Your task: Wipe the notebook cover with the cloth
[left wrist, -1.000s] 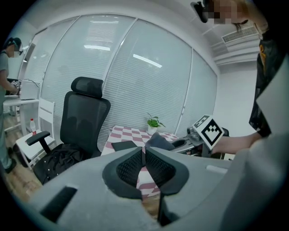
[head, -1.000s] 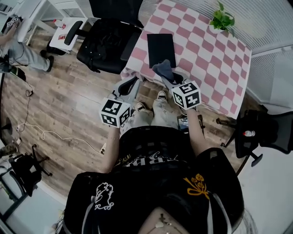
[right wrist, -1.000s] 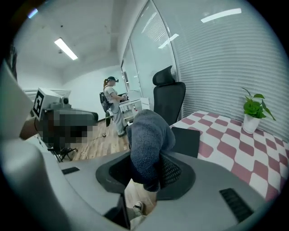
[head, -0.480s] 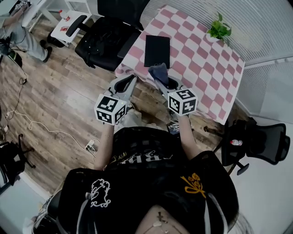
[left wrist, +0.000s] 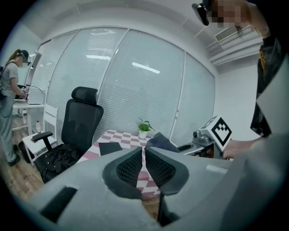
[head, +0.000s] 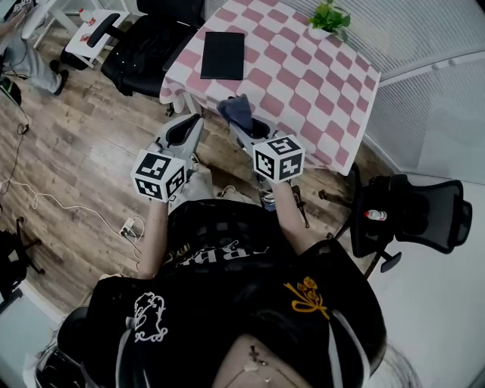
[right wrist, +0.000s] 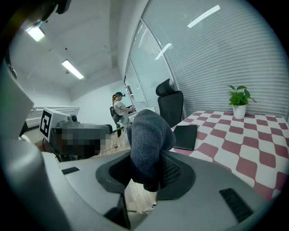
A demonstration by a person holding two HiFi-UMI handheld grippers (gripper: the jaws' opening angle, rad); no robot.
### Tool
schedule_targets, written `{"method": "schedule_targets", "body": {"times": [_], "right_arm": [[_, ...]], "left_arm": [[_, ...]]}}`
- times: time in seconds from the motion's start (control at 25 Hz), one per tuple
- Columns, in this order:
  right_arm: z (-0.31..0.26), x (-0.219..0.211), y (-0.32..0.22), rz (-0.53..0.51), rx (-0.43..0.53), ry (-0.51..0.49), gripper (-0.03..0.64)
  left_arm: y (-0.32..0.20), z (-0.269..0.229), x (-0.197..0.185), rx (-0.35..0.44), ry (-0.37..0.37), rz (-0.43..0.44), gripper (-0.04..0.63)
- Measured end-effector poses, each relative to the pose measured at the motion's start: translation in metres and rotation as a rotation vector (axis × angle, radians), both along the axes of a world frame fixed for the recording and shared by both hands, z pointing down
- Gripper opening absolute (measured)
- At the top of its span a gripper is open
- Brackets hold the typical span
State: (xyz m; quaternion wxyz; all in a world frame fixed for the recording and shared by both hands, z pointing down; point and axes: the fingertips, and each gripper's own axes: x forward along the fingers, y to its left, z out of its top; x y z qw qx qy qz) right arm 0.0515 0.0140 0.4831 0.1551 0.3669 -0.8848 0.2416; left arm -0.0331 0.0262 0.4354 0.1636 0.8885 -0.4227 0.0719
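Observation:
A black notebook lies flat near the left edge of the pink-and-white checkered table. My right gripper is shut on a dark blue-grey cloth, held just before the table's near edge and short of the notebook. In the right gripper view the cloth bulges up out of the jaws, with the notebook beyond it. My left gripper hovers over the floor left of the cloth. Its jaws stand shut with nothing between them; the notebook lies ahead.
A black office chair stands against the table's left side. A small potted plant sits on the far corner. Another black chair is at the right. A person stands far left, and cables lie on the wooden floor.
Both grippers have moved forward toward the table, and the view has shifted so the table sits higher and further left. The cloth stays in the right gripper.

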Motion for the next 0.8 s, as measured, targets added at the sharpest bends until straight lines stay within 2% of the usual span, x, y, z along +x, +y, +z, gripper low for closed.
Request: {"method": "schedule_targets", "body": {"times": [0.2,0.52,0.8], "right_arm": [[-0.002,0.025,0.037,-0.008,-0.005,-0.001,0.121],[-0.004,0.027,0.08,-0.04,0.001,-0.028,0.121],[-0.005,0.034,0.092,-0.04,0.008,-0.038,0.121]], "left_arm": [[0.034,-0.002,0.032,0.012,0.012,0.009,0.017],[0.08,-0.006,0.041,0.034,0.005,-0.01,0.017],[0.095,-0.007,0.047,0.045,-0.004,-0.018,0.017]]}}
